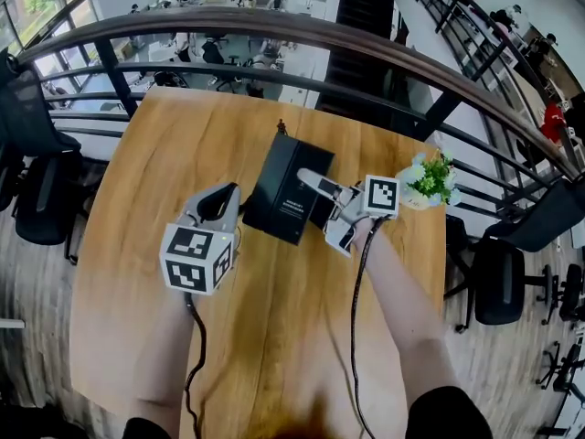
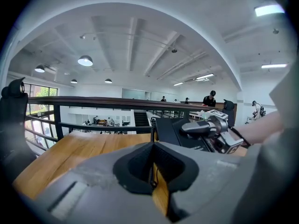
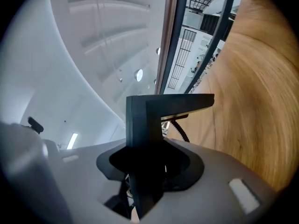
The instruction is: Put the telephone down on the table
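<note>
**Telephone held over the table, set-down still to be made**

The black, slab-shaped plastic telephone is carried tilted over the far half of the wooden table, about midway between its left and right edges. In the right gripper view a strip of bare wood shows beyond its underside, so it is judged to be clear of the top and not yet resting on it.

The telephone is clamped at one edge by the jaws of the right gripper, which is rolled onto its side. A thin black coiled cord is seen dropping from the telephone into the slit between the jaws of the left gripper. Those jaws are drawn almost together and appear to be pinched on the cord. The left gripper is held just beside the telephone, nearer the table's left edge.

The step in hand is judged to be the carry to the spot. For the next move the telephone would need to be levelled and lowered until its base lies flat on the wood. The cord would have to be kept out from under it, and only then should the jaws be opened.

A small green plant in a white pot stands at the table's right edge, near the right gripper, and should be given room. A dark metal railing runs beyond the far edge.
</note>
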### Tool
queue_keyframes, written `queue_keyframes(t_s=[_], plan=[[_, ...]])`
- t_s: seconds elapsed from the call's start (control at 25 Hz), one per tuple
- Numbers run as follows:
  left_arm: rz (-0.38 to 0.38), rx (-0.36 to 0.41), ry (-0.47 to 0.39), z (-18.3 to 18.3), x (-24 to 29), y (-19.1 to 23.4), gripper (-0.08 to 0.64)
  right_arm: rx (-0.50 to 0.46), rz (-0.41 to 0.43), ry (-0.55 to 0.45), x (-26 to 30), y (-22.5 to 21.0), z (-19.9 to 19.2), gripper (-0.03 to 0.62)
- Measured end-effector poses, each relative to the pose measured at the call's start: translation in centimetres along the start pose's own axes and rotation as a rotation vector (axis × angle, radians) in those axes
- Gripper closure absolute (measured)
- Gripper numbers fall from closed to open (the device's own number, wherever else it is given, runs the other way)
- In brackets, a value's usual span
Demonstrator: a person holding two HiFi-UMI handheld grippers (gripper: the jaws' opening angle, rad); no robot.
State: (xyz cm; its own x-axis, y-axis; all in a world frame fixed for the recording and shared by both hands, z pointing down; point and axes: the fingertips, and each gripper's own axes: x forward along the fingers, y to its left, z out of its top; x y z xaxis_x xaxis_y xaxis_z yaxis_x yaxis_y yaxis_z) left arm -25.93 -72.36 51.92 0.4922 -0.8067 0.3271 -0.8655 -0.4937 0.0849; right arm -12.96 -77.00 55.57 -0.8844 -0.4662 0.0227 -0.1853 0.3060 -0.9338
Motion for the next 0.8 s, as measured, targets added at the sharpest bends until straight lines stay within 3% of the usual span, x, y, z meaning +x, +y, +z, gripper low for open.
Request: queue_keyframes(t_s=[0.24,0.44,0.68,0.8], plan=[[0.026,-0.002,-0.011,0.2,3.4,1.9,0.558,-0.031,0.062,0.037,4.1,-1.1,4.1,0.428],[0.029,-0.039,0.007,-1.0,5.4,2.3,0.558,-0.031,-0.008,0.063,5.5,-4.3,6.0,0.428],[0.018,-0.031,0.018,-1.9,6.5,2.0,0.558,-0.018,-0.071,0.099,5.2,-7.4,7.2,0.43],[0.019,-0.027,0.024,-2.1,7.0,2.2,0.558,-0.012,-0.049,0.105,5.4,-7.7,7.4,0.43]])
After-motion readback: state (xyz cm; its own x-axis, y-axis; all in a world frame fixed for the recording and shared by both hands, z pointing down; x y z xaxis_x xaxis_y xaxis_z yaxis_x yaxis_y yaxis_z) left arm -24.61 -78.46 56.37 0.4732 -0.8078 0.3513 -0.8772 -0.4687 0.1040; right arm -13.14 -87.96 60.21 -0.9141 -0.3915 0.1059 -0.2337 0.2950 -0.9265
